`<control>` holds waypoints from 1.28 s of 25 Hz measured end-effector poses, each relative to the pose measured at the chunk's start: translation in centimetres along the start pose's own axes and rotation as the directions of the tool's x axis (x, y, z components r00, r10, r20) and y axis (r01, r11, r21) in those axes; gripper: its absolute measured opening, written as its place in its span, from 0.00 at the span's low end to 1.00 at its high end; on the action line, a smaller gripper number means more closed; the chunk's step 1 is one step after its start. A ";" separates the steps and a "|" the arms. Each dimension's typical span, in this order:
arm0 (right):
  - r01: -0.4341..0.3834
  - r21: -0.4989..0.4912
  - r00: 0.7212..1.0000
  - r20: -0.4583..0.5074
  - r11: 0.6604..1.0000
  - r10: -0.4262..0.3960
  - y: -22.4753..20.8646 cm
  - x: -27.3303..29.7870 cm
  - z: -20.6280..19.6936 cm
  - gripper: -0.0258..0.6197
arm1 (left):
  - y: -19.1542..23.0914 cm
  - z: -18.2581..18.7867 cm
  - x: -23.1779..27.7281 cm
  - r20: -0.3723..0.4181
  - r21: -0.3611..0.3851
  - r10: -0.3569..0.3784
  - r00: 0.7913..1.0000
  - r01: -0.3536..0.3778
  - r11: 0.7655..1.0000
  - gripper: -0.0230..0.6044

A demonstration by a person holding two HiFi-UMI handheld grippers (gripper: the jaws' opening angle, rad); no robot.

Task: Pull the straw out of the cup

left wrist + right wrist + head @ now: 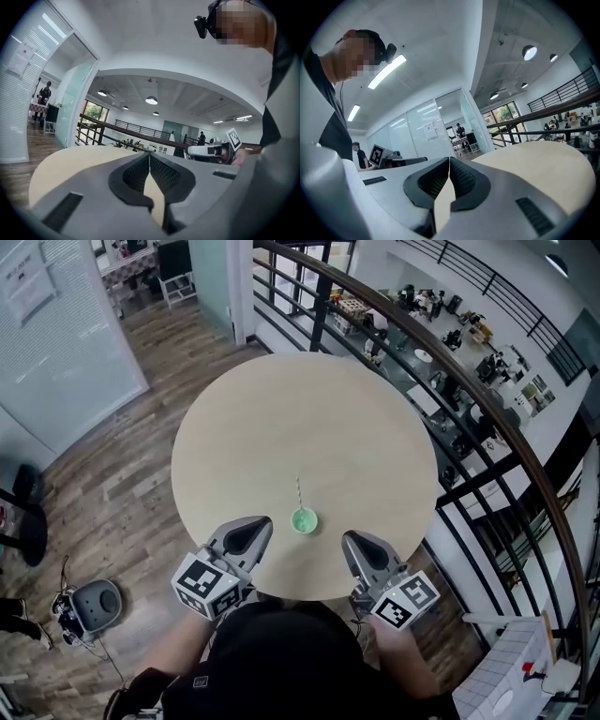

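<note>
Green cup [304,520], striped straw [300,491]

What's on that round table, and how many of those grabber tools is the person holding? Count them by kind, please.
green cup: 1
straw: 1
grippers: 2, the left gripper and the right gripper
Total: 4

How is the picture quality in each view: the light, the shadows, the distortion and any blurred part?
Head view: even, soft light, sharp; the cup casts almost no shadow on the table. Left gripper view: strong fisheye, dark corners, a mosaic patch at the top right. Right gripper view: same fisheye; the ceiling light strip glares.
</note>
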State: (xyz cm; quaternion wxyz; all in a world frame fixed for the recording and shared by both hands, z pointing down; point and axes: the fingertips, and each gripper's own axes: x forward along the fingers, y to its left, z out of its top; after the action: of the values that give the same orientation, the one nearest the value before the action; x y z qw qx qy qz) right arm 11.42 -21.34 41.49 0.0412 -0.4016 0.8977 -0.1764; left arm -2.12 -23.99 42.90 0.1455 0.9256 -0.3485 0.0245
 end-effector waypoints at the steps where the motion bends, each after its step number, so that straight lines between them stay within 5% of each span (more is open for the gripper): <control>1: 0.001 0.002 1.000 0.002 1.000 -0.001 0.2 0.5 0.0 0.08 | 0.3 0.0 0.1 -0.001 0.003 -0.008 1.000 0.008 1.000 0.05; 10: 0.020 0.035 1.000 -0.017 0.999 -0.020 -1.0 2.1 -1.1 0.08 | 2.1 -2.4 3.5 -0.051 -0.021 -0.026 0.998 0.025 0.999 0.06; 16: 0.035 0.056 0.999 -0.033 0.998 -0.033 -3.5 2.4 -2.8 0.08 | 3.4 -5.0 6.7 -0.087 -0.017 -0.023 0.996 0.021 1.000 0.22; 32: 0.072 0.094 0.993 -0.098 0.993 -0.063 -8.2 4.2 -6.9 0.08 | 7.8 -15.3 14.9 -0.223 -0.104 -0.094 0.970 0.072 0.992 0.39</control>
State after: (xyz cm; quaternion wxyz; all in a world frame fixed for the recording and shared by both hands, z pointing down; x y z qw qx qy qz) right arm 12.86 -27.54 51.09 0.0121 -0.4203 0.8750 -0.2401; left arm 4.91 -34.74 61.68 0.2294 0.9226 -0.2911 0.1073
